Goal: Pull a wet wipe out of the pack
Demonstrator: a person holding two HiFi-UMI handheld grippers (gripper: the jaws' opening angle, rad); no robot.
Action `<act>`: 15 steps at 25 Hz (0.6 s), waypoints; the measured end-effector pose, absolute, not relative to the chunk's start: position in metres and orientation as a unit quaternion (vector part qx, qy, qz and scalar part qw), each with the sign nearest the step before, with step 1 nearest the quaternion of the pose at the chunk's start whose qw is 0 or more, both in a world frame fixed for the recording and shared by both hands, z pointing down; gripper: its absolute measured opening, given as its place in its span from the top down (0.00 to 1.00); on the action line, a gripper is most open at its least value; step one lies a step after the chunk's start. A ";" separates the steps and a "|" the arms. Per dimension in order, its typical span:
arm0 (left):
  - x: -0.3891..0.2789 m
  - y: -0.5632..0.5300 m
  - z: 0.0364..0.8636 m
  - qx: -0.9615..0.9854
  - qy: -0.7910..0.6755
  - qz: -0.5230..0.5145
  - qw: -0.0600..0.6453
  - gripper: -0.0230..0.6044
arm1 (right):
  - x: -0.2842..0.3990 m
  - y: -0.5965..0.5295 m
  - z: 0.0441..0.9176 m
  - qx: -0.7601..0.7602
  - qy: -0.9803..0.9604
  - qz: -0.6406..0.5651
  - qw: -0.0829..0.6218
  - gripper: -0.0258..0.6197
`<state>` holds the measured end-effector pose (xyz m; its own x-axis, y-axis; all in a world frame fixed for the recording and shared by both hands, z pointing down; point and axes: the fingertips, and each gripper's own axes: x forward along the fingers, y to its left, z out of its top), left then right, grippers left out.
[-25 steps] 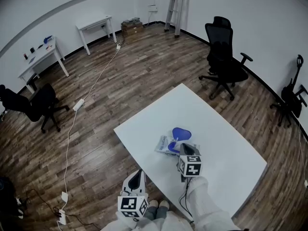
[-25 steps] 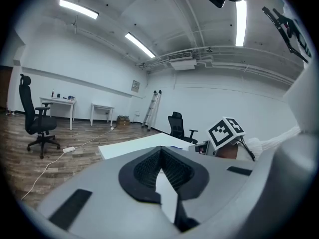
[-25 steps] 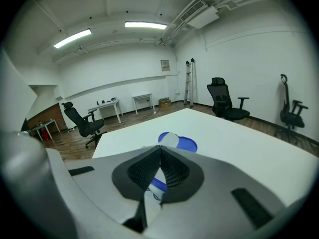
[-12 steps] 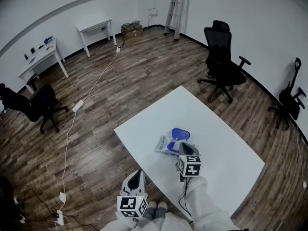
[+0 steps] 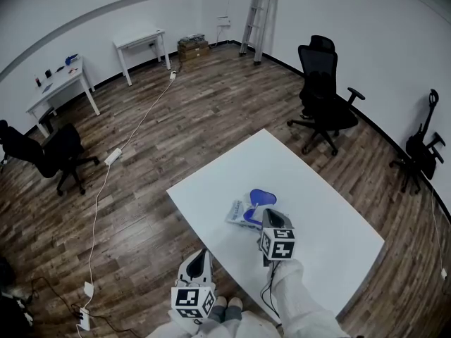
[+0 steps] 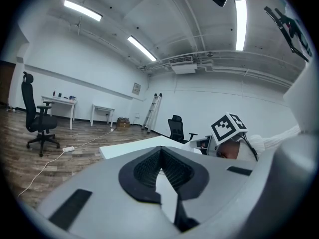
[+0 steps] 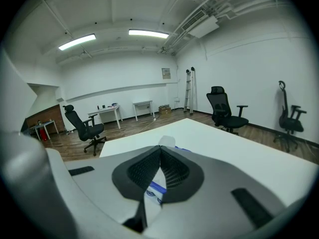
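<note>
The flat white wipe pack (image 5: 239, 214), its round blue flap (image 5: 262, 196) up, lies on the smooth white table (image 5: 317, 189). The right gripper (image 7: 160, 147) hangs right over it, ribbed black pads pressed together. The left gripper (image 6: 160, 148) is closed too, empty, well away from the pack.

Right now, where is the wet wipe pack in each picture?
Head view: the wet wipe pack lies low centre on the white table, just ahead of the right gripper.
Left gripper view: not in it.
Right gripper view: low centre, peeking through the gap under the jaws.
Shared landmark: the ladder at the far wall.
</note>
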<state>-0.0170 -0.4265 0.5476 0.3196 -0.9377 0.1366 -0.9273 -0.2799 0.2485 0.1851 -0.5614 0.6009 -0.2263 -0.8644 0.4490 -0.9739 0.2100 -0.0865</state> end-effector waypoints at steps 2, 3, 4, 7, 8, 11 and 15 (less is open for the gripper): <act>-0.019 -0.427 0.546 0.800 -0.582 -0.021 0.142 0.97 | 0.183 -0.561 0.597 0.603 -0.763 0.176 0.150 0.94; -0.019 -0.427 0.545 0.801 -0.582 -0.022 0.142 0.96 | 0.184 -0.562 0.594 0.604 -0.763 0.175 0.148 0.94; -0.018 -0.427 0.544 0.801 -0.582 -0.023 0.142 0.97 | 0.184 -0.562 0.592 0.604 -0.764 0.174 0.146 0.94; -0.017 -0.426 0.543 0.801 -0.581 -0.025 0.142 0.97 | 0.187 -0.560 0.586 0.606 -0.764 0.170 0.142 0.94; -0.018 -0.425 0.543 0.801 -0.580 -0.026 0.142 0.97 | 0.187 -0.559 0.584 0.607 -0.764 0.169 0.141 0.94; -0.020 -0.424 0.542 0.802 -0.580 -0.028 0.143 0.97 | 0.185 -0.557 0.578 0.607 -0.766 0.162 0.139 0.94; -0.019 -0.421 0.541 0.803 -0.578 -0.031 0.142 0.97 | 0.187 -0.552 0.572 0.609 -0.766 0.158 0.135 0.94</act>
<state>-0.0188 -0.4209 0.5414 0.3308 -0.9369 0.1132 -0.9191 -0.2926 0.2637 0.1870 -0.5524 0.5722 -0.2223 -0.8892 0.3999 -0.9749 0.2088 -0.0777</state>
